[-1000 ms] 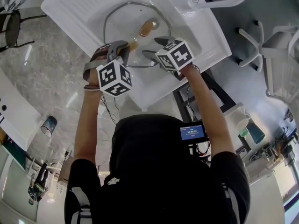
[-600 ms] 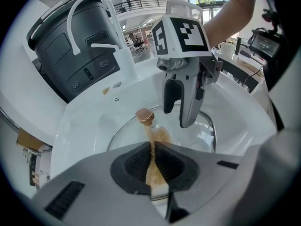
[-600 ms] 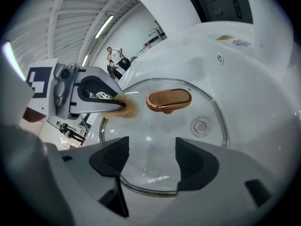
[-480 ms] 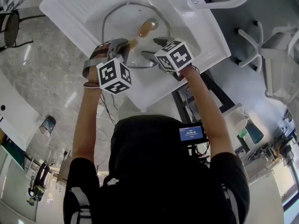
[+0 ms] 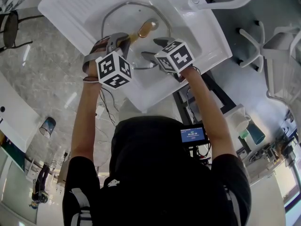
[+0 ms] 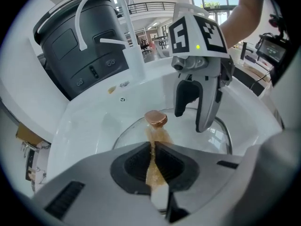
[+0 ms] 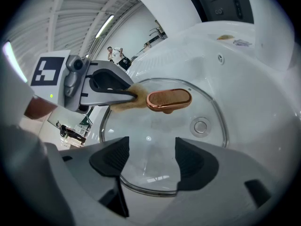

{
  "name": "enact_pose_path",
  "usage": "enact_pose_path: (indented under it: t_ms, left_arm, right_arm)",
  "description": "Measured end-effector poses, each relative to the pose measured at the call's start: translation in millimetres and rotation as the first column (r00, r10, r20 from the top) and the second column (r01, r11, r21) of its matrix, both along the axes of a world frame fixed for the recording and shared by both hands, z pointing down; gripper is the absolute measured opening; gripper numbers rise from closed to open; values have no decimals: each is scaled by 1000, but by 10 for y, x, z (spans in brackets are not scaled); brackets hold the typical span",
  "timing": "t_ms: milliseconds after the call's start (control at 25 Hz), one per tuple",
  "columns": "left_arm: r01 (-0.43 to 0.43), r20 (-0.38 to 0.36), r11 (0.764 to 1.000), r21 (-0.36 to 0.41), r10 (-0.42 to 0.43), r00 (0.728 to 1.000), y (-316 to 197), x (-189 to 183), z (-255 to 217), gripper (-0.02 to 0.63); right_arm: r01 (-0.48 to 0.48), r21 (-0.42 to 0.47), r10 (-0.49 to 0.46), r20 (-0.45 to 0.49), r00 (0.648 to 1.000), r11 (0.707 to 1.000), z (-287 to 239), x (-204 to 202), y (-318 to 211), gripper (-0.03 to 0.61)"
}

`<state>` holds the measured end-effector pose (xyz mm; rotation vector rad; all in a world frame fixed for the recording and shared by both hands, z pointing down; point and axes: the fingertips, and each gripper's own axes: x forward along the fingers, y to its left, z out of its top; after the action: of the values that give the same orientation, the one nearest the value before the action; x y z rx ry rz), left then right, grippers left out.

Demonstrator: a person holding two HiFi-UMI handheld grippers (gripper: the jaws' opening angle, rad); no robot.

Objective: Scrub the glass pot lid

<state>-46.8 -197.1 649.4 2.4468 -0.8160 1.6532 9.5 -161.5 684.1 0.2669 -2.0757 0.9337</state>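
The glass pot lid [image 5: 117, 20] lies flat in the white sink [image 5: 184, 21], its copper knob [image 5: 147, 28] near the middle. My left gripper [image 5: 124, 41] is shut on a tan scrubbing sponge [image 5: 133, 36] whose tip touches the lid right beside the knob. In the left gripper view the sponge [image 6: 153, 160] runs out between the shut jaws toward the knob [image 6: 156, 119]. My right gripper [image 5: 151, 48] is open and empty over the lid's near rim. The right gripper view shows the lid [image 7: 162, 133] under its open jaws, with the knob [image 7: 169, 99] and the sponge [image 7: 128, 101] beyond.
A white faucet [image 5: 221, 1] arches over the sink's far side, with a dark round appliance [image 6: 75, 36] behind it. The sink drain [image 7: 201, 126] shows through the lid. A ribbed drainboard [image 5: 75, 8] lies to the left. A white chair [image 5: 263, 36] stands at the right.
My left gripper has pushed the sponge away from me across the lid, up to the knob. The right gripper has stayed where it was.
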Motion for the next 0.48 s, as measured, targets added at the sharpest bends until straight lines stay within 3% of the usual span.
enact_pose_path:
  t_ms: [480]
  left_arm:
    - [1,7,1000,8,-2,1000,-216,-33,45,18]
  right_arm:
    - [1,1,-1,4,1000,1000,-16,-9,0,293]
